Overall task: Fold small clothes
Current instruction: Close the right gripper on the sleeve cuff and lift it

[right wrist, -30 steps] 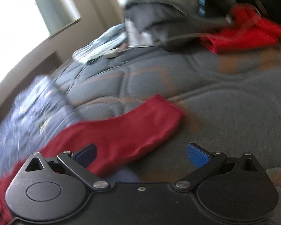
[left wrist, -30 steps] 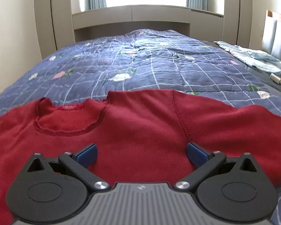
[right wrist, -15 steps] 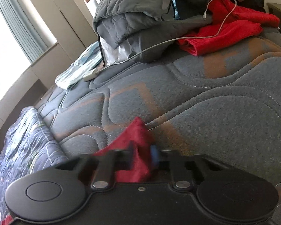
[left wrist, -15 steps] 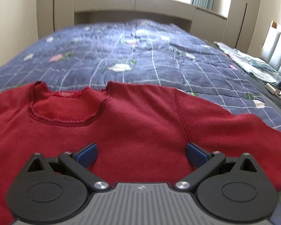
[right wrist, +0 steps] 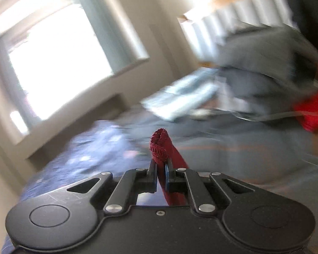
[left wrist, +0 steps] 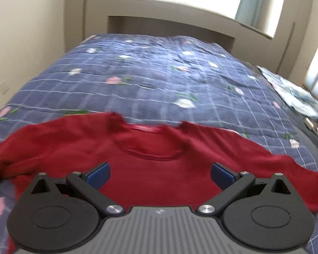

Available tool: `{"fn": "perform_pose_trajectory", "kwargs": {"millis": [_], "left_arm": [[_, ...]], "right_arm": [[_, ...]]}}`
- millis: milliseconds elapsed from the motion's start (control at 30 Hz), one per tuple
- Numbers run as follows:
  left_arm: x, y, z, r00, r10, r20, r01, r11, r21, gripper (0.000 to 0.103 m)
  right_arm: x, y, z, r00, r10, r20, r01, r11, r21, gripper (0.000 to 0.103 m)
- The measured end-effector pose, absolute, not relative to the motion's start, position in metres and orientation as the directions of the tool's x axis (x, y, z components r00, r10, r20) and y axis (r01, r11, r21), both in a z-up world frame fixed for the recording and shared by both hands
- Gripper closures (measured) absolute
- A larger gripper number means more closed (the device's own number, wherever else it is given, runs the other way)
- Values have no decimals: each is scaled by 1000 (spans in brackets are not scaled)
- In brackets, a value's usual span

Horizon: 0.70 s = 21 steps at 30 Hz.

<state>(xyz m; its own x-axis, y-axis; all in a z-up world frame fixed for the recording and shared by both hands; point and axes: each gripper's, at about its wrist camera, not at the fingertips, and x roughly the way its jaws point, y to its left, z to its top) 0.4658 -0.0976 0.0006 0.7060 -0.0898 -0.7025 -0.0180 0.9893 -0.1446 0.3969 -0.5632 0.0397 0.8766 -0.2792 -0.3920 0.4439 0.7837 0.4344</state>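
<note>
A dark red knit sweater (left wrist: pixel 154 169) lies spread on the blue checked quilt (left wrist: pixel 154 74), neckline toward the far end. My left gripper (left wrist: pixel 159 174) hovers above its chest, open, with nothing between the blue pads. In the right wrist view my right gripper (right wrist: pixel 161 169) is shut on the sweater's sleeve cuff (right wrist: pixel 160 146). The cuff stands up folded out of the jaws, lifted off the bed. In the left wrist view the right sleeve (left wrist: pixel 296 175) trails off toward the right edge.
A grey quilted blanket pile (right wrist: pixel 265 67) and a bright red garment (right wrist: pixel 313 110) lie at the head of the bed, blurred. A pale blue folded cloth (right wrist: pixel 180 99) lies beside them. A wall and a window ledge (left wrist: pixel 180 6) stand beyond the bed's far end.
My right gripper shut on the sleeve cuff and lifted it off the grey mattress. My left gripper rose and shifted, so the neckline now sits centred ahead of it.
</note>
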Motion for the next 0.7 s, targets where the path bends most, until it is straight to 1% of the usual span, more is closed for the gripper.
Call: {"fn": "perform_pose_trajectory", "kwargs": {"millis": [133, 300, 467, 700], "left_arm": [[454, -50, 13, 719, -42, -694, -92, 983, -156, 0], [440, 10, 22, 736, 18, -677, -174, 971, -164, 0], [423, 63, 22, 738, 77, -670, -245, 956, -161, 0], [407, 119, 12, 722, 125, -681, -323, 931, -172, 0]], "right_arm": [[424, -493, 70, 935, -125, -332, 262, 876, 406, 96], [452, -389, 87, 949, 55, -309, 48, 947, 317, 96], [464, -279, 72, 914, 197, -354, -119, 966, 230, 96], [459, -150, 22, 852, 282, -442, -263, 959, 106, 96]]}}
